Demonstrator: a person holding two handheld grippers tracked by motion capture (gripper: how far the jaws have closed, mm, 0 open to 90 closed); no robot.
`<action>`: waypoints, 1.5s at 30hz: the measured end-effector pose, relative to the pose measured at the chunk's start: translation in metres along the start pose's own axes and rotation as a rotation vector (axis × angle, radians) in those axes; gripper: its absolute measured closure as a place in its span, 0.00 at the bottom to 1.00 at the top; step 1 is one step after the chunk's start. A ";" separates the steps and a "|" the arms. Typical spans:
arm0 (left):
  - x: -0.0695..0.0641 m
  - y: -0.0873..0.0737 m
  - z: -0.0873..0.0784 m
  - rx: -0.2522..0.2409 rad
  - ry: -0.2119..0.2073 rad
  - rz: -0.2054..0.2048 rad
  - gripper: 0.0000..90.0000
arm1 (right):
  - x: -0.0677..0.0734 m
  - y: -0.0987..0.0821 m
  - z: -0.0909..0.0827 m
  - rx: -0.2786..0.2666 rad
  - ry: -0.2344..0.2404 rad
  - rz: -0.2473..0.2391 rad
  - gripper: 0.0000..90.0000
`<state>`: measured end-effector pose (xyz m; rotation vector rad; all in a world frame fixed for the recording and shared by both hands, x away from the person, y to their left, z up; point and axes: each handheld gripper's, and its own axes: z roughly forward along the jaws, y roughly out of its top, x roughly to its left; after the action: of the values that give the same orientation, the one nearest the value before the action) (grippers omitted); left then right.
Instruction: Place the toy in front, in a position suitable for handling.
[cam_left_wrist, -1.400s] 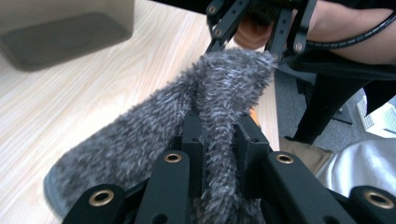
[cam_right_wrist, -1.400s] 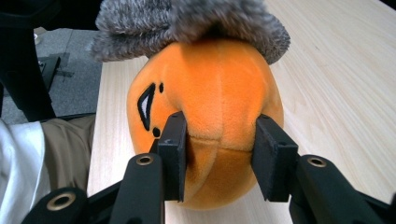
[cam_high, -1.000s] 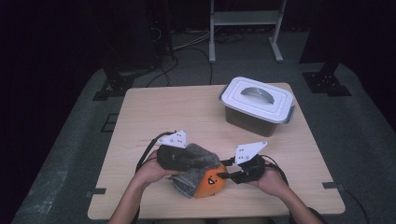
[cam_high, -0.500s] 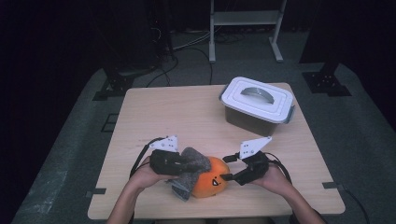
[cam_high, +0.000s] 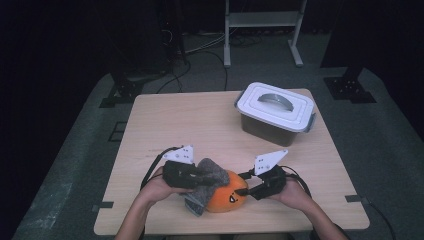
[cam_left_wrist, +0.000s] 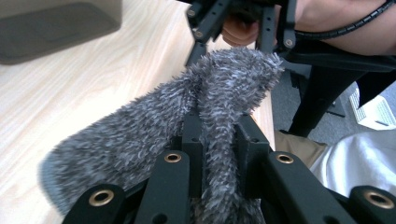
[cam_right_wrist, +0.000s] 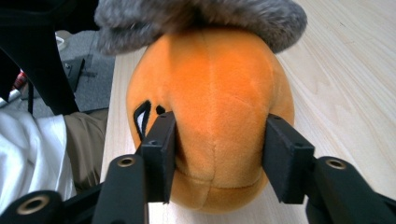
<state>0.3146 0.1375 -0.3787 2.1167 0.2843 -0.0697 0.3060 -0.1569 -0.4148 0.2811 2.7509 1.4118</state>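
You have two grippers, one in each hand, and two soft things between them. There is one orange plush toy (cam_high: 227, 198), one fuzzy grey sock (cam_high: 205, 182) and one box with a lid (cam_high: 276, 113).

The plush toy sits low in the middle of the high view, near the front edge of the wooden table (cam_high: 200, 120). It is round and smooth, like a little pumpkin, with black face marks sewn on it. The grey sock is shaggy and soft. It lies over the top and left side of the toy, touching it.

Your left gripper (cam_high: 197, 176) is at the lower left of the high view. Its jaws are clenched tight on the sock. In the left gripper view, a fold of the sock (cam_left_wrist: 205, 121) is pinched between the two black jaws in the lower middle of the frame.

Your right gripper (cam_right_wrist: 217, 156) has been closing its jaws just now. In the right gripper view, the two black jaws press on both sides of the orange toy (cam_right_wrist: 210, 107) in the middle of the frame, so it is grasping the toy.

The box stands at the upper right of the table, well apart from your hands. It is see-through plastic with a white lid and a curved grey handle (cam_high: 273, 98) on top. I can read no words on anything.
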 end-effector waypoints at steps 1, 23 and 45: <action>0.001 -0.001 -0.001 0.004 0.003 -0.005 0.85 | 0.001 0.000 -0.001 0.002 0.000 -0.005 0.56; 0.001 -0.013 0.002 -0.020 -0.037 -0.046 0.85 | 0.002 0.000 0.002 0.000 0.004 0.038 0.47; 0.016 -0.016 0.001 -0.007 -0.002 -0.084 0.85 | -0.006 -0.013 -0.012 -0.014 -0.049 -0.006 0.52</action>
<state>0.3267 0.1473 -0.3948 2.0968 0.3721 -0.1198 0.3089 -0.1746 -0.4185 0.3027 2.6998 1.4034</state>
